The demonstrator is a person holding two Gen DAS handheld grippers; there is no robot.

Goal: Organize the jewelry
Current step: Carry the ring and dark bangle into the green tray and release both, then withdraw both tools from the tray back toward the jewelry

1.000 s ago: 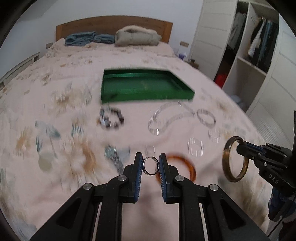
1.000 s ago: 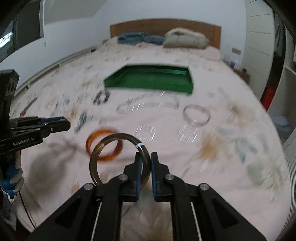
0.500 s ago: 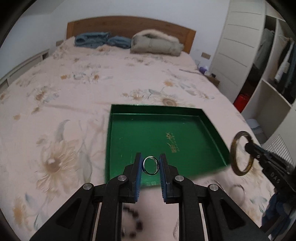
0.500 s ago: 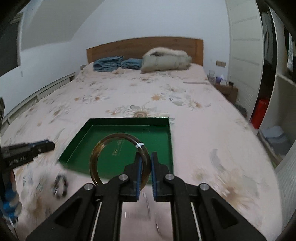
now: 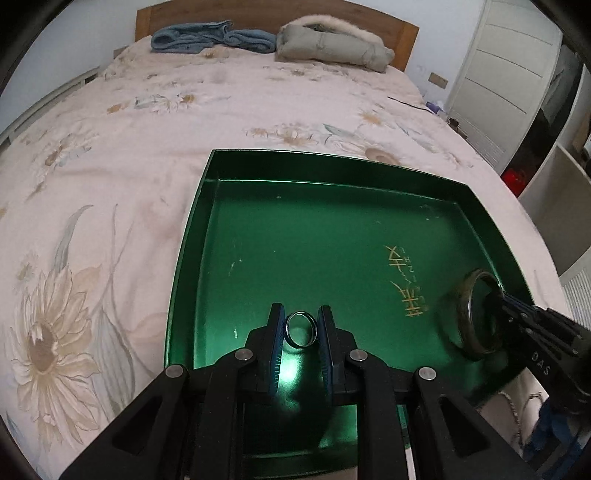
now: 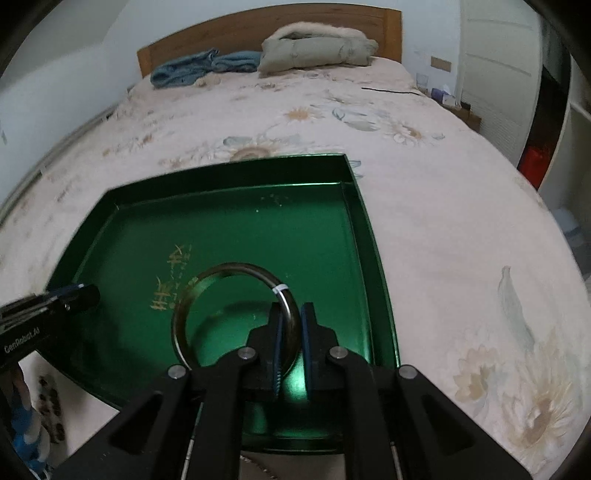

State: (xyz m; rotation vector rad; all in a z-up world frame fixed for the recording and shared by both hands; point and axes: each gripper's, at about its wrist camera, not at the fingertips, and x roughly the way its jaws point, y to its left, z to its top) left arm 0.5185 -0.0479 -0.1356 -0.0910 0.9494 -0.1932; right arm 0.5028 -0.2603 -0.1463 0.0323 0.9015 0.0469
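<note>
Ring (image 5: 301,329) (silvery) between tongs (image 5: 301,334)

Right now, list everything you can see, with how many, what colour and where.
tray: one, green, on the bed
ring: one, silver, between the left gripper's pads, over the tray
bangle: one, brownish, in the right gripper, over the tray
bedspread: one, pink floral
clothes: blue pile, by the headboard
coat: one, beige, beside the clothes
wardrobe: white, right of the bed
left gripper: black, shut on ring
right gripper: black, shut on bangle
</note>
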